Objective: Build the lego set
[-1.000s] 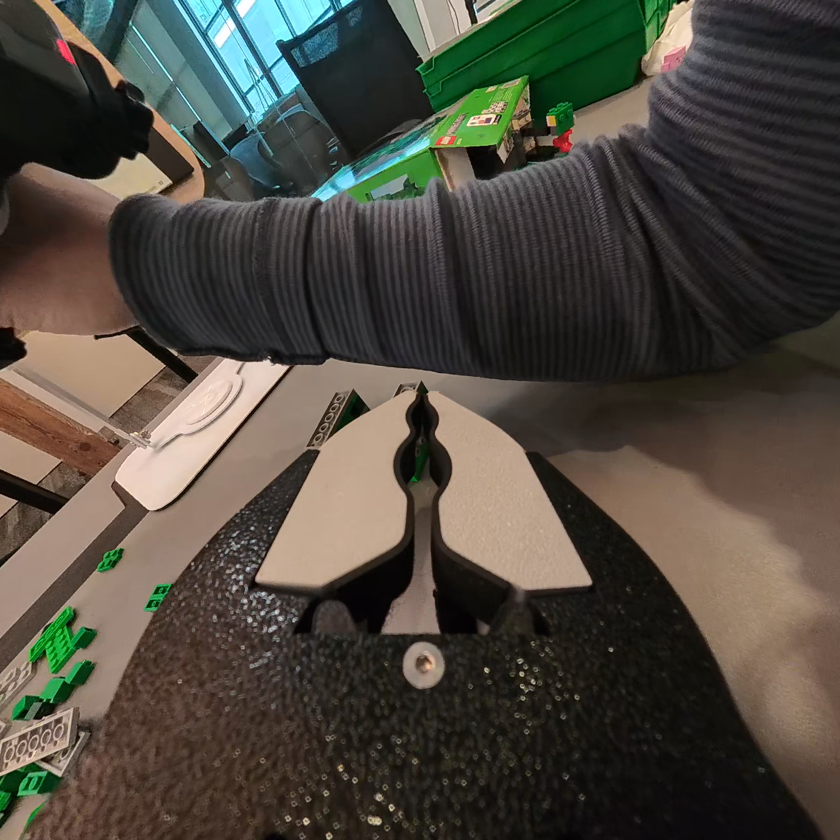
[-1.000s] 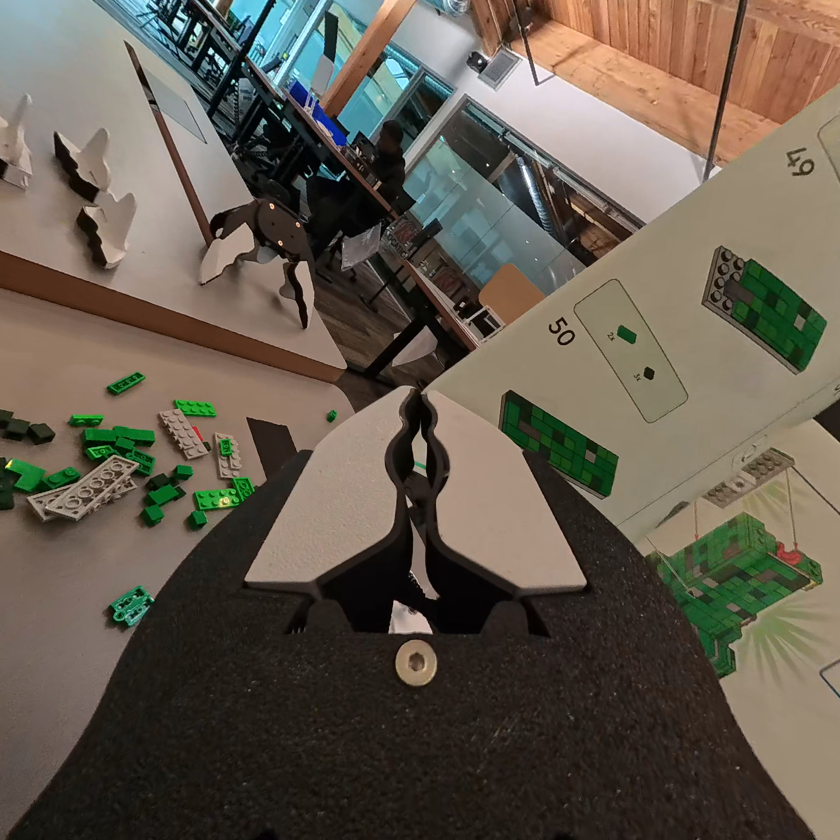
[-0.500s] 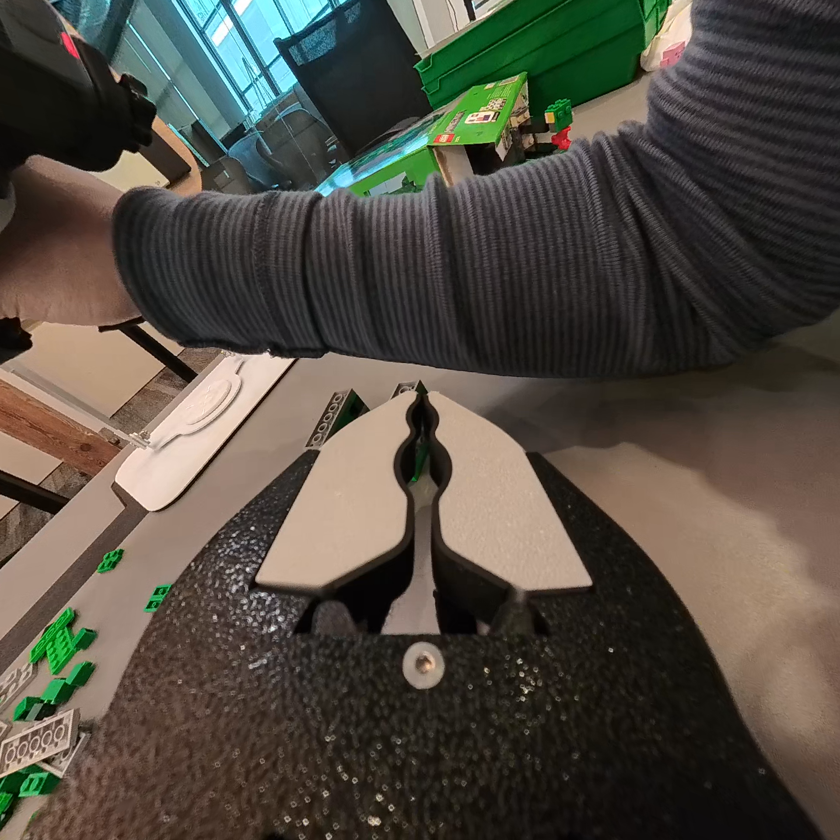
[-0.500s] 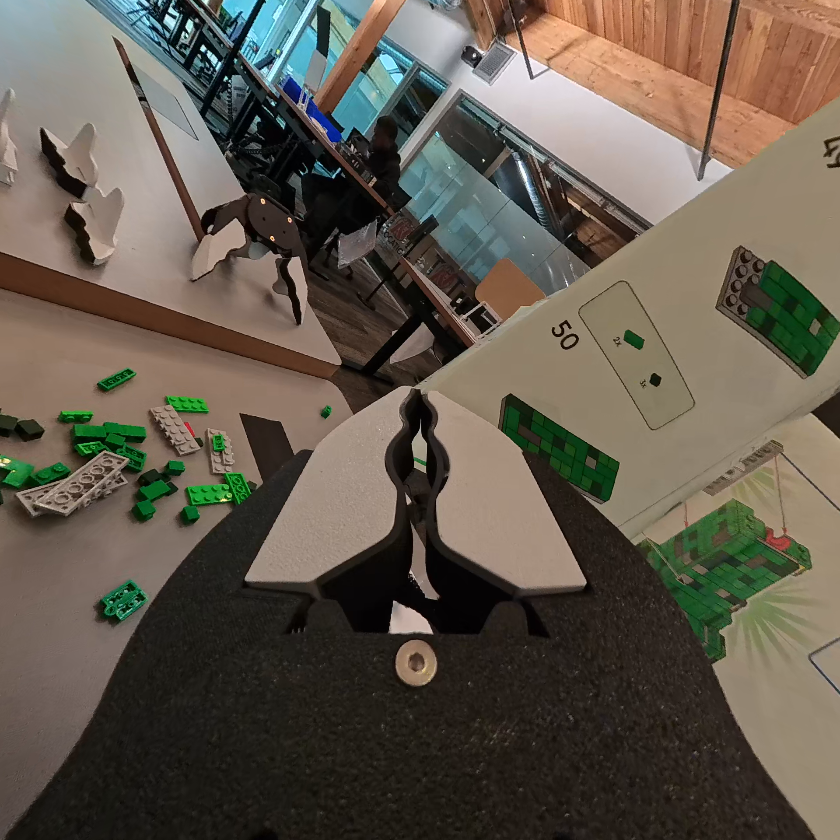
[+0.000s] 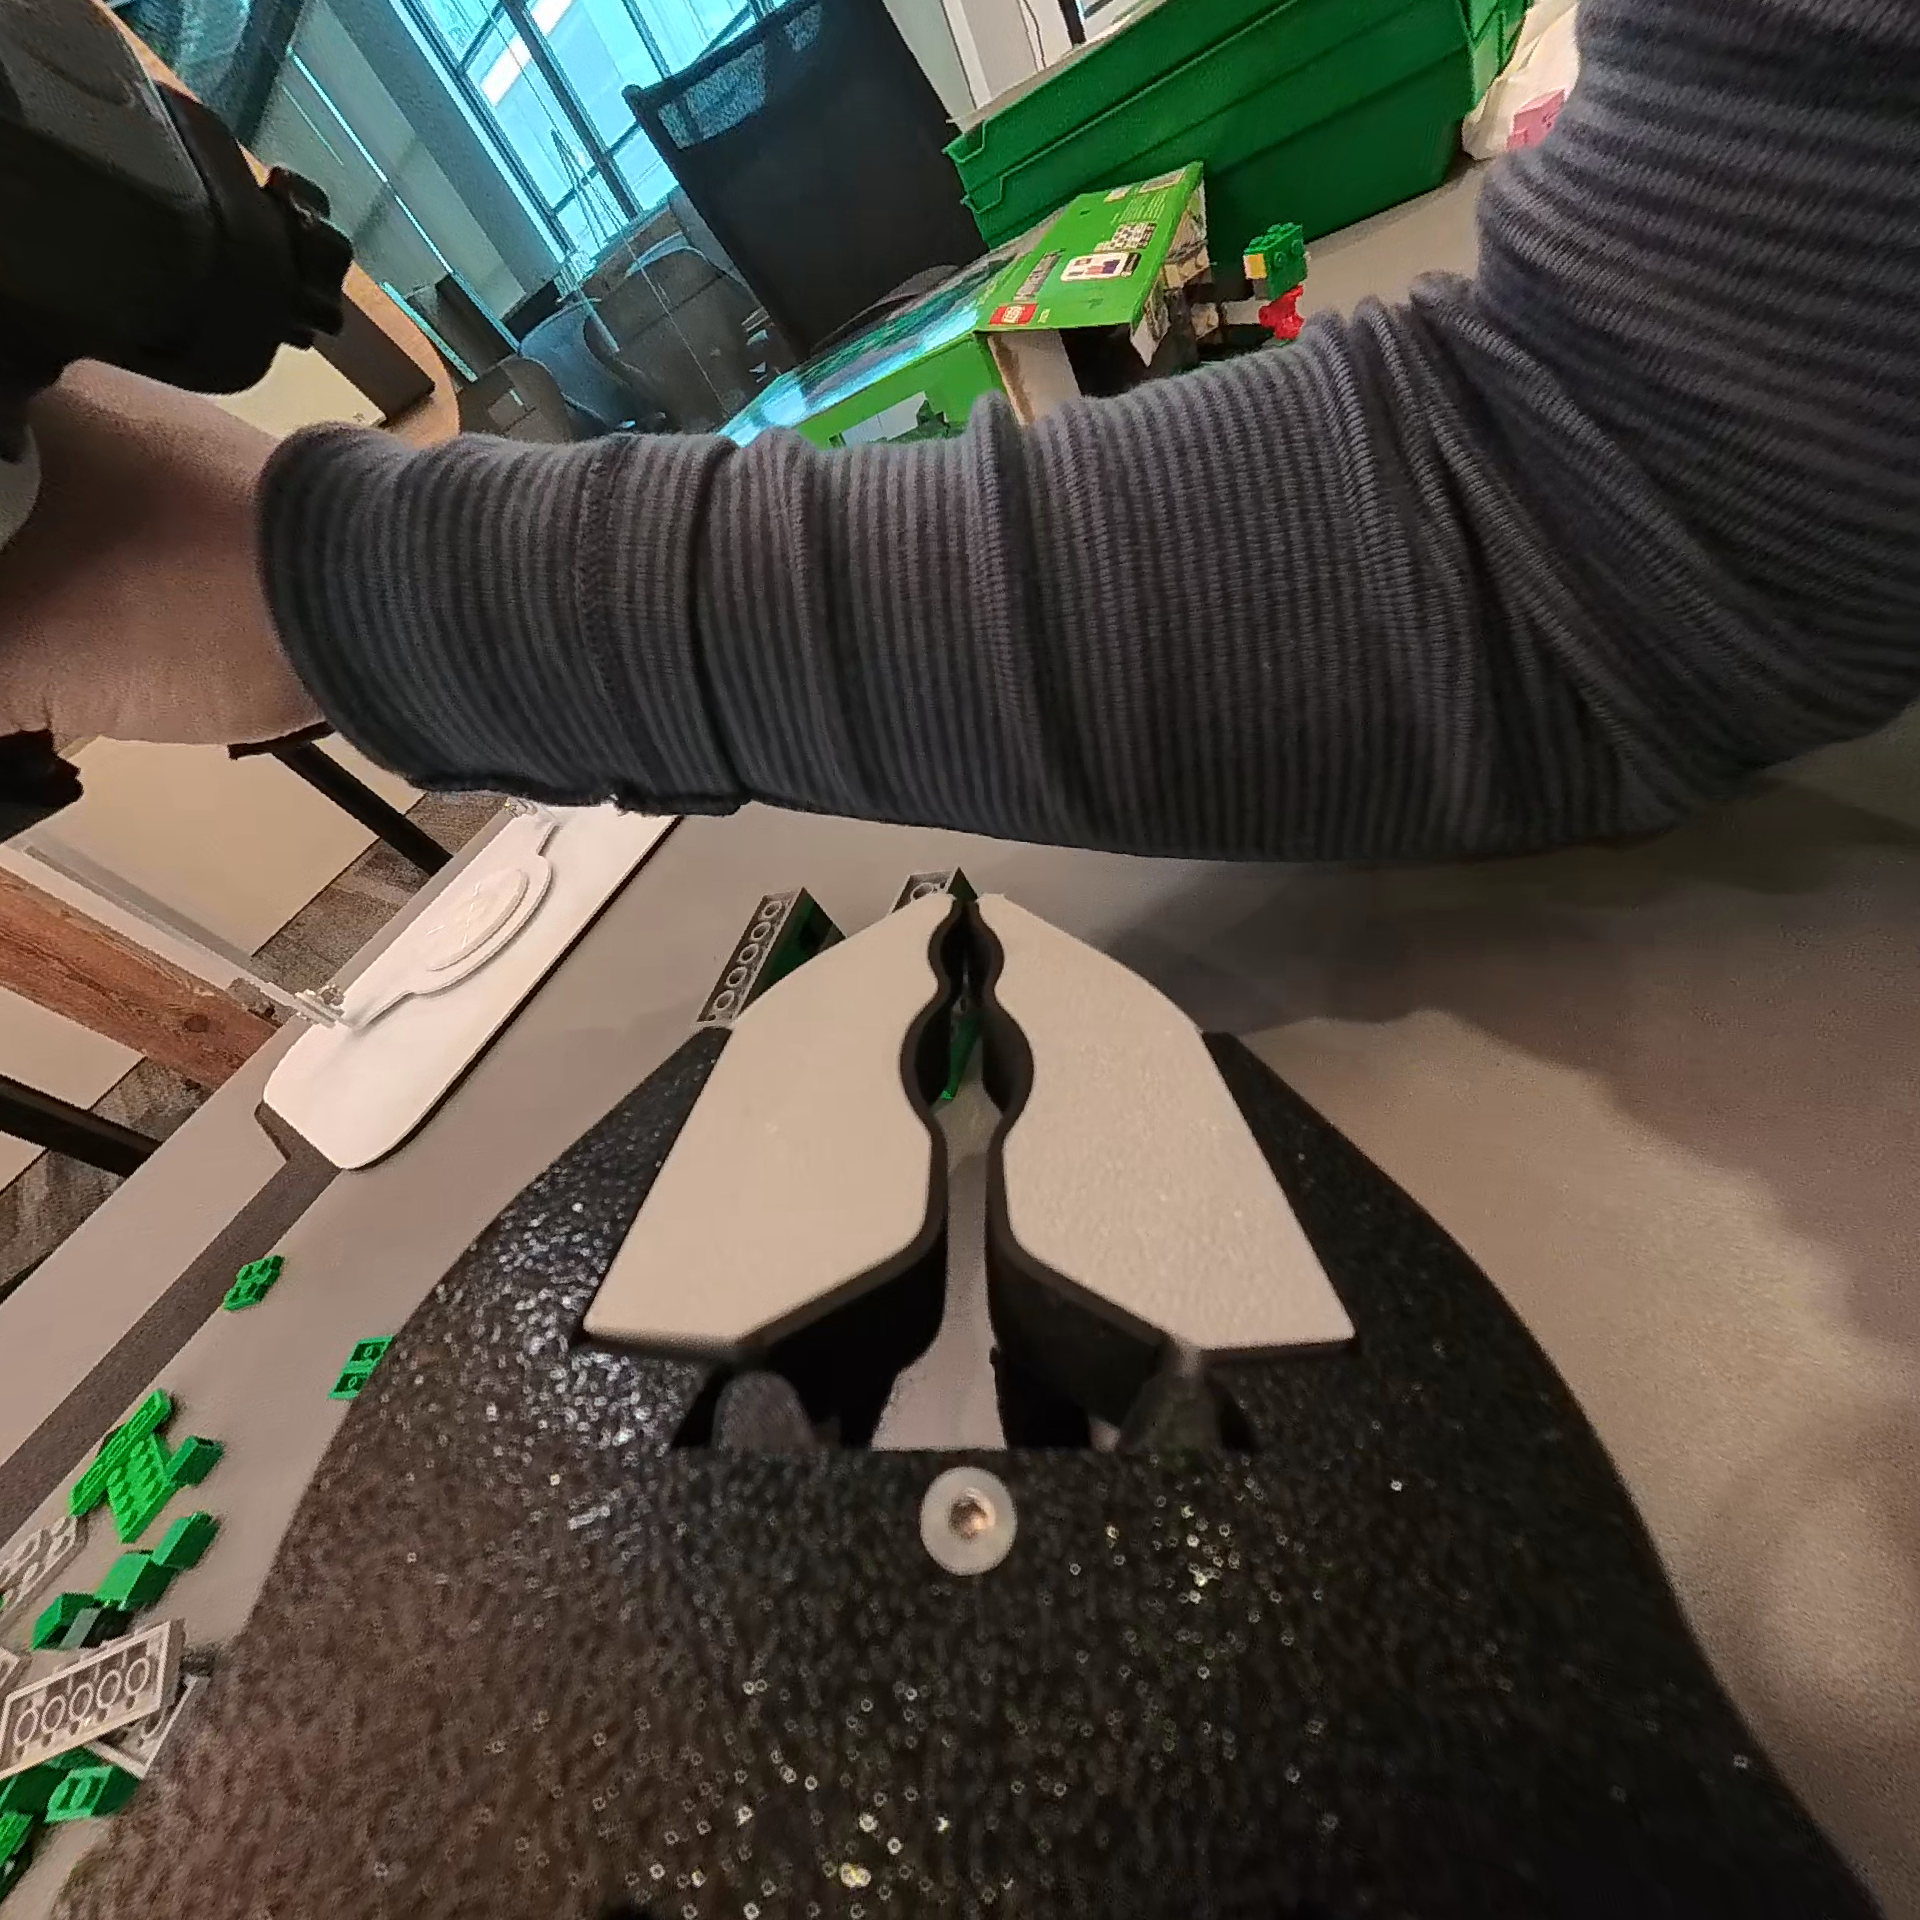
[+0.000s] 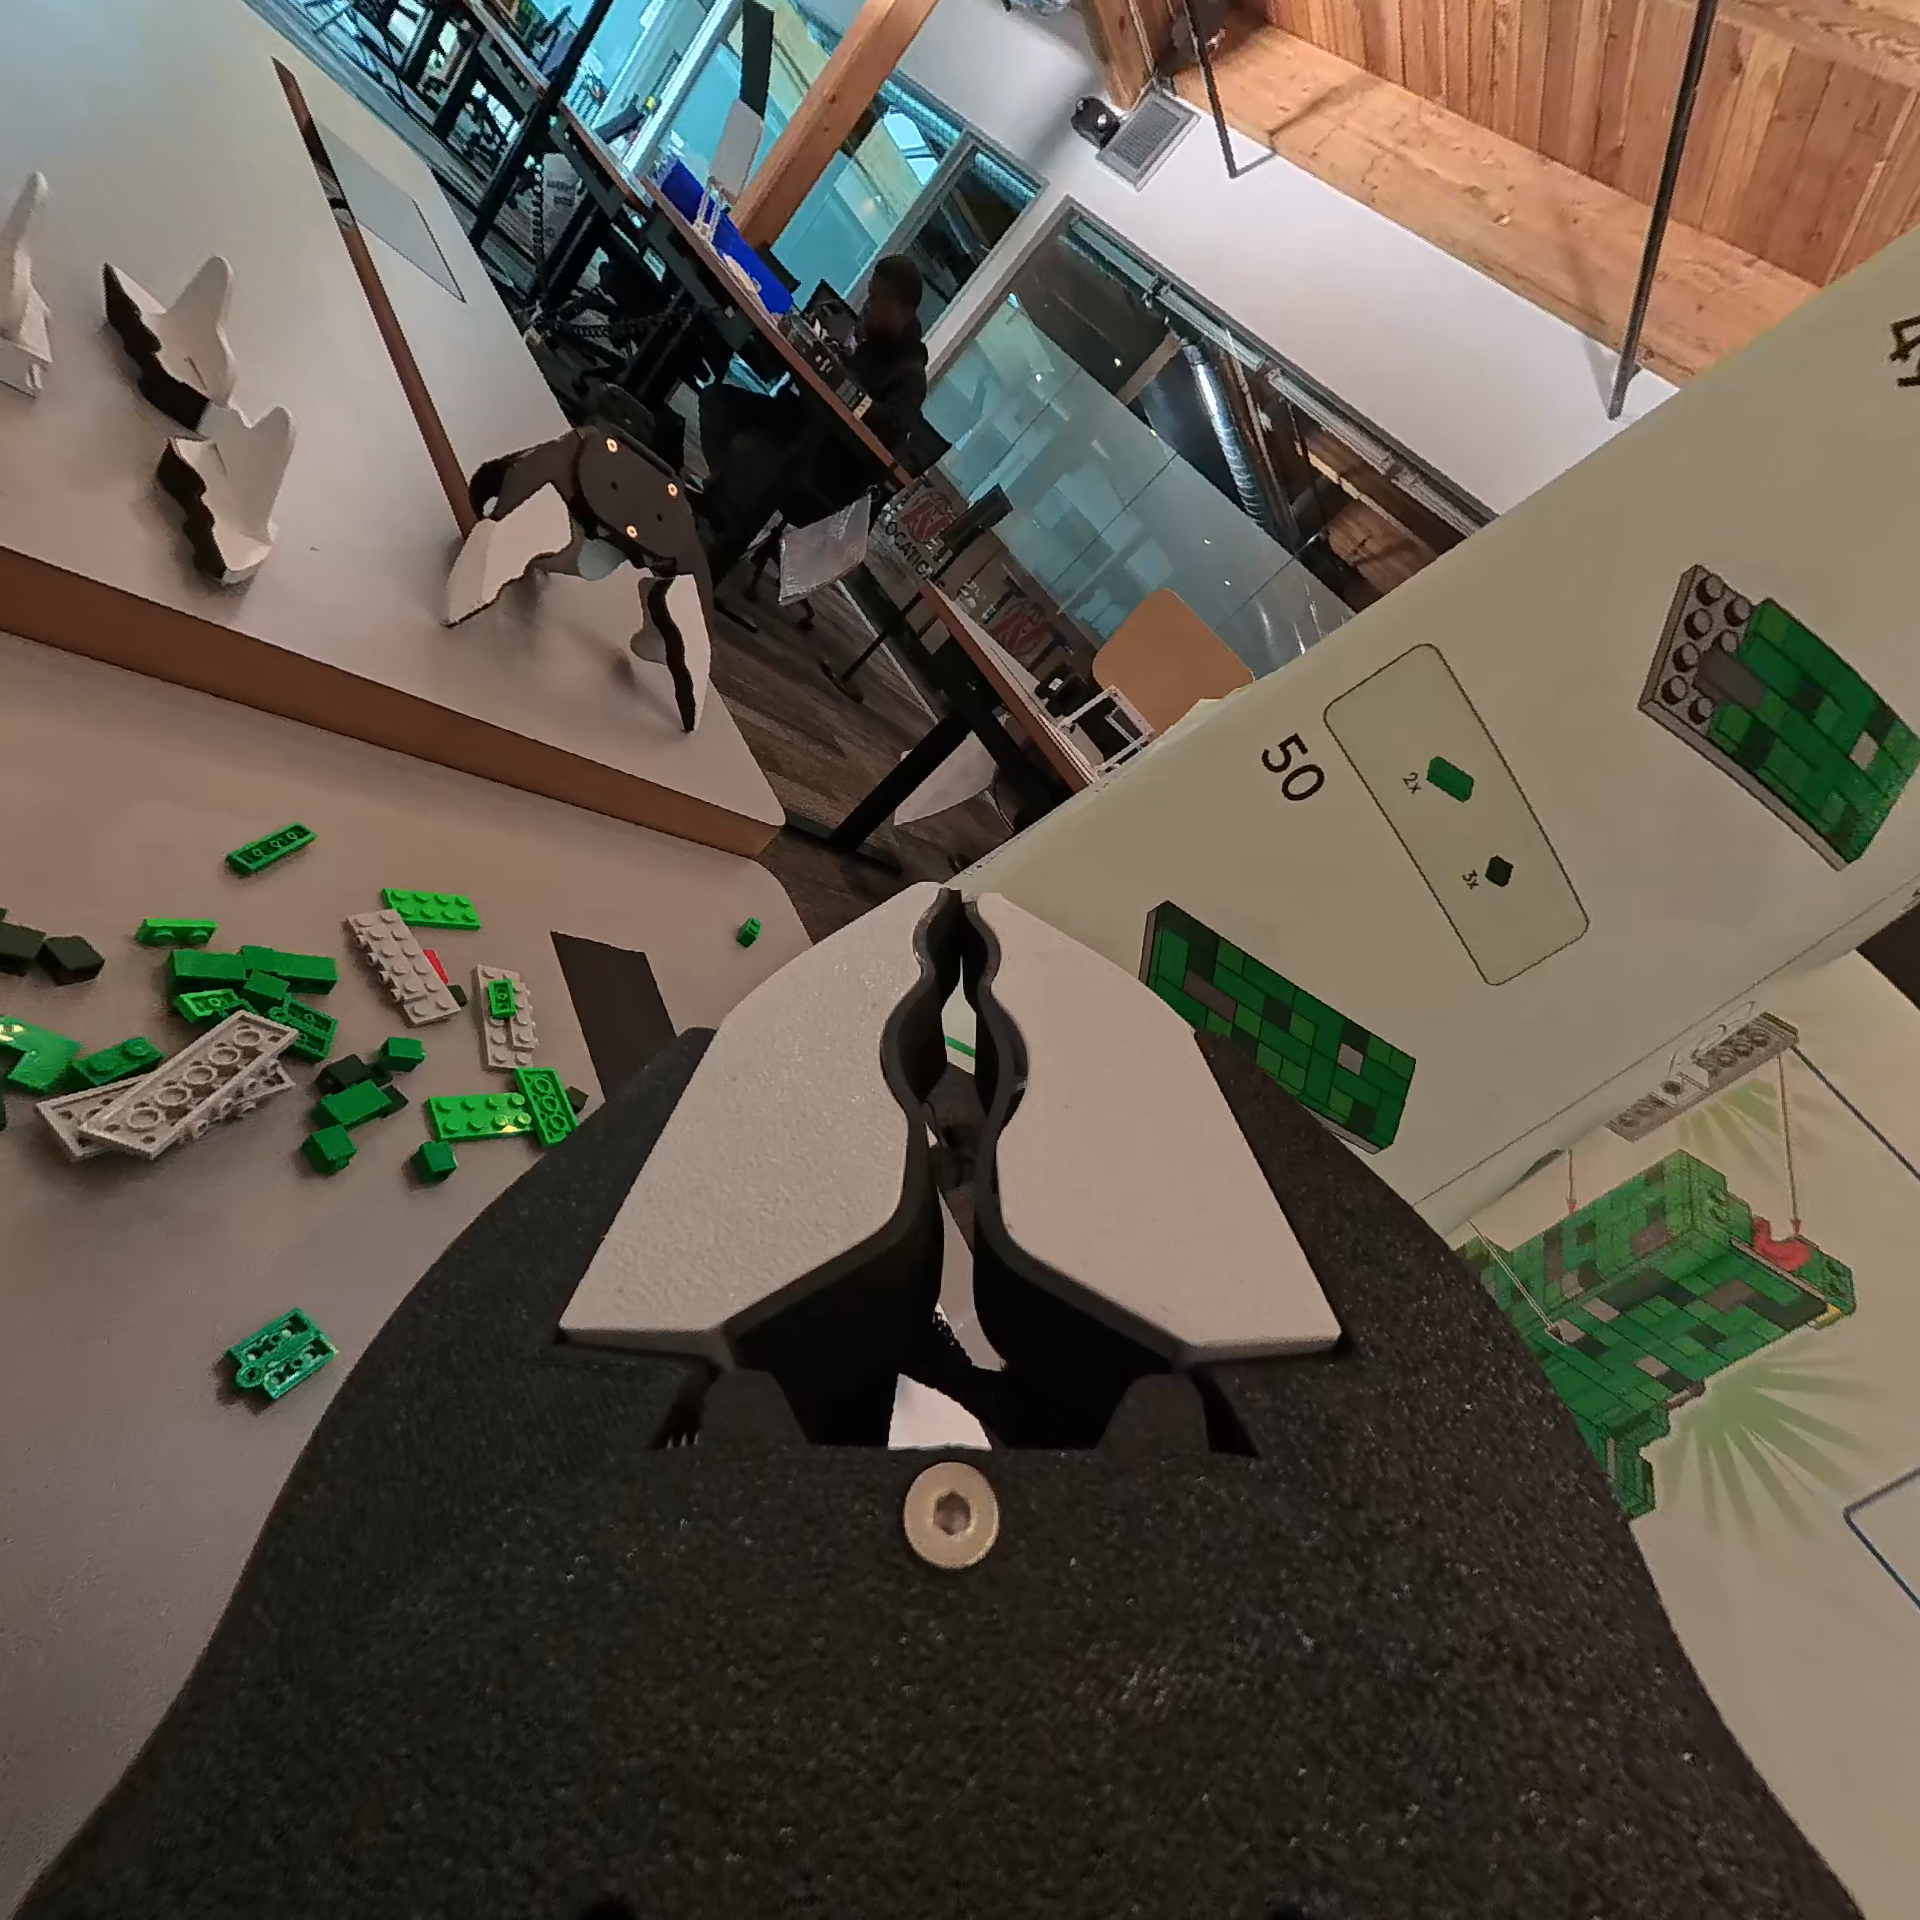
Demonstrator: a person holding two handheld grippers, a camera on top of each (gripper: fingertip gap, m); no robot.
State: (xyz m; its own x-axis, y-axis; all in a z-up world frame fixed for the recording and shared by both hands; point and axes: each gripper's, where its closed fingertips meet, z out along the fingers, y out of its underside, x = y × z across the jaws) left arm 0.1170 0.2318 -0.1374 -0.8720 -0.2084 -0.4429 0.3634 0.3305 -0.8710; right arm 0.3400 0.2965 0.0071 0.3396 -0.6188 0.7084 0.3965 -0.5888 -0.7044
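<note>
My left gripper (image 5: 964, 904) is shut low over the grey table on a Lego build of green bricks with grey studded plates (image 5: 764, 961). Most of the build is hidden behind the fingers. My right gripper (image 6: 961, 899) is shut on the lower edge of a page of the instruction booklet (image 6: 1558, 810) and holds it lifted above the page below (image 6: 1714, 1299). Loose green bricks and grey plates (image 6: 260, 1039) lie left of it, and also show at the lower left of the left wrist view (image 5: 135, 1475). The person's grey-sleeved arm (image 5: 1039, 623) crosses above the left gripper.
A green Lego box (image 5: 1039, 301), a small built figure (image 5: 1278, 281) and green bins (image 5: 1247, 114) stand at the back. A white flat board (image 5: 447, 987) lies at the table's left edge. A spare gripper (image 6: 613, 530) and loose fingers (image 6: 218, 488) sit on the neighbouring table. There is about 25 cm between the tips of the two grippers.
The right gripper has swung the lifted page a little further to the right. The left gripper and its build have stayed almost still. The sleeve has shifted slightly.
</note>
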